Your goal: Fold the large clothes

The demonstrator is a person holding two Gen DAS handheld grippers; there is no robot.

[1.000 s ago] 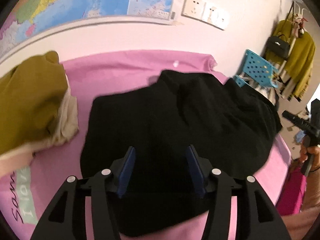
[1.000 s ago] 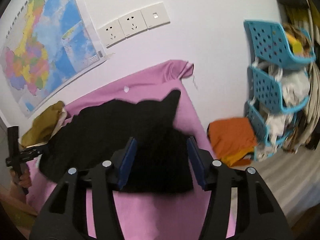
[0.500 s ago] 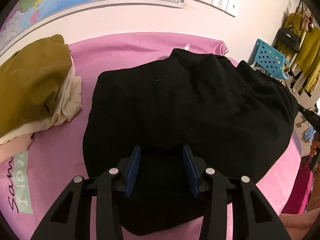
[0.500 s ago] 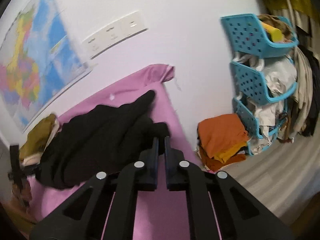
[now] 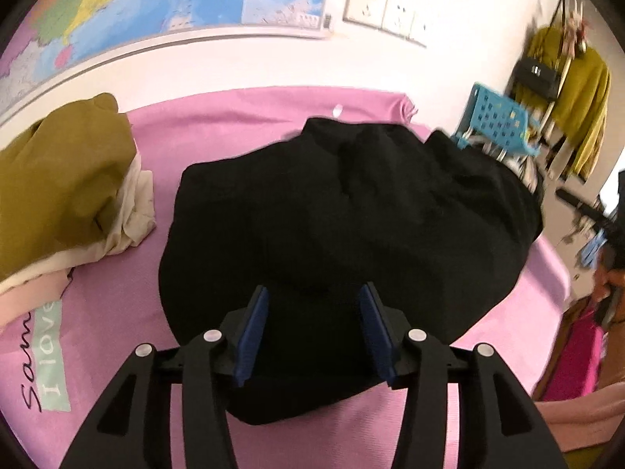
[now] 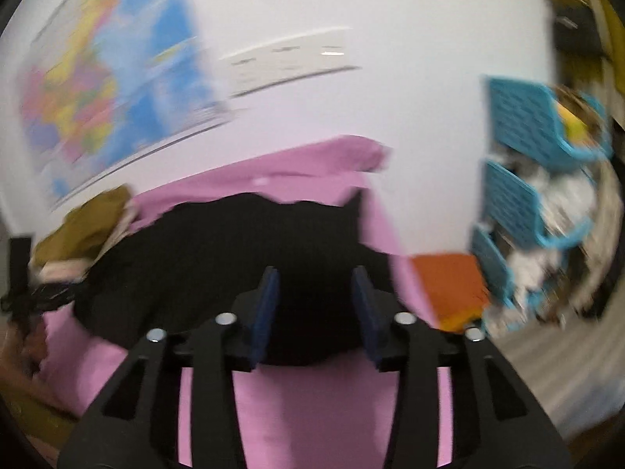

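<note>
A black garment [image 5: 351, 215] lies in a rumpled heap across the middle of a pink sheet [image 5: 242, 117] that covers the counter, filling the centre of the left wrist view. The left hand-held gripper [image 5: 314, 332] hangs over the garment's near edge at the lower centre of the frame; its jaws are opening, the blue pads [image 5: 252, 328] stand apart, and black cloth shows in the gap beneath them, though the pads do not press on it. To the left, near the frame's edge, sits a pile of olive and cream clothes [image 5: 66, 191], apart from the black garment.

The right wrist view is blurred. Here the black garment [image 6: 218, 265] spreads from the centre toward the left of the frame, and the right hand-held gripper [image 6: 315, 308] sits at its right-hand end, at lower centre. Its jaws are opening too, with dark cloth seen between the pads but not pinched. At the right of this frame stands a blue tiered basket rack [image 6: 523, 179], with folded orange clothes [image 6: 449, 285] below it.
</note>
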